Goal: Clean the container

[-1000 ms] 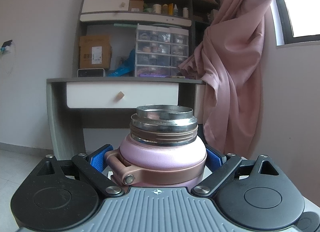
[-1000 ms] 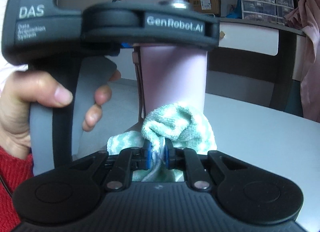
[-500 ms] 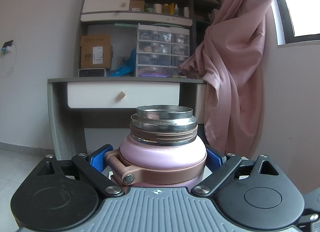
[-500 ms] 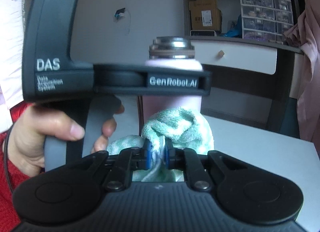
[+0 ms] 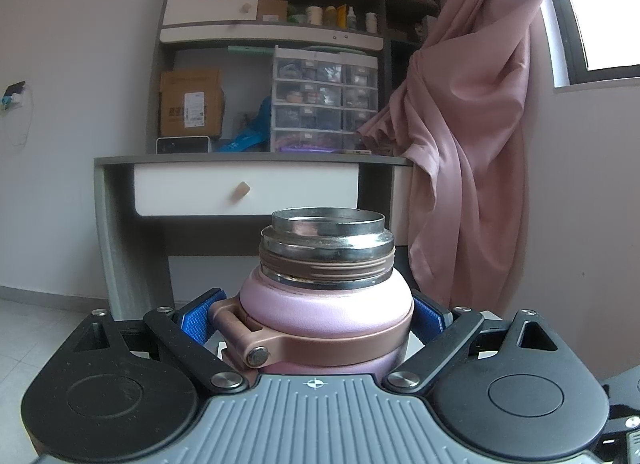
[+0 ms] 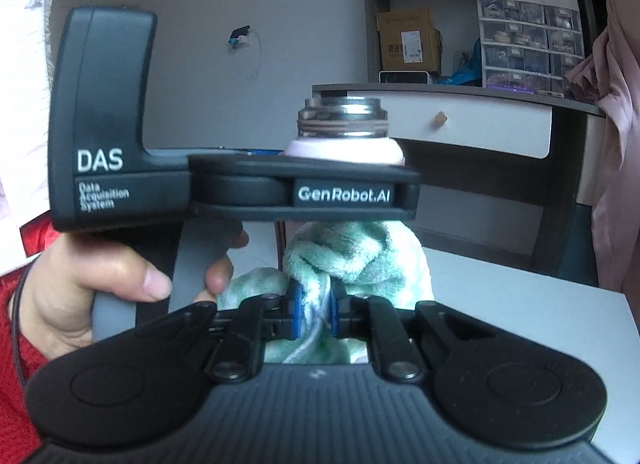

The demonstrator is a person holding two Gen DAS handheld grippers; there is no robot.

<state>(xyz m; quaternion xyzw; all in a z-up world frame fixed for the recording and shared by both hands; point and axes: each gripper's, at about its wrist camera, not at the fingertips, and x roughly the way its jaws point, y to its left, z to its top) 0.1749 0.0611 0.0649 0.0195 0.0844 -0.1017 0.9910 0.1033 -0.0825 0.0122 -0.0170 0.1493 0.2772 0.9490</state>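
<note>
Left gripper (image 5: 316, 316) is clamped around the pink bottle (image 5: 326, 316), its blue pads (image 5: 196, 318) pressed against the body on both sides just below the rose-coloured collar band (image 5: 320, 342) that carries a hinge loop and a rivet at the left. In the right wrist view the same gripper (image 6: 344, 168) shows from the side as a dark bar lettered with a maker's name, crossing in front of the bottle (image 6: 342, 146) at its shoulder, with a person's hand (image 6: 100, 288) wrapped around its grey grip and a red sleeve (image 6: 10, 348) below it. The bottle stands upright with no lid on; its steel neck (image 5: 328, 242) with bare threads and the open mouth rise above the pink shoulder.

Right gripper (image 6: 314, 310) has its jaws nearly together, pinching a fold of the pale green cloth (image 6: 356, 256) between its blue pads (image 6: 297, 306). The cloth bunches up against the lower body of the bottle, right under the left gripper's bar, and touches it there.

Below and to the right lies a pale tabletop (image 6: 520, 304), its far corner visible at the right. Beyond it stands a grey desk (image 5: 240, 160) with a white drawer (image 5: 244, 190), shelves holding a cardboard box (image 5: 191, 102) and a clear drawer unit (image 5: 324, 100), and a pink curtain (image 5: 472, 124) beside a window
</note>
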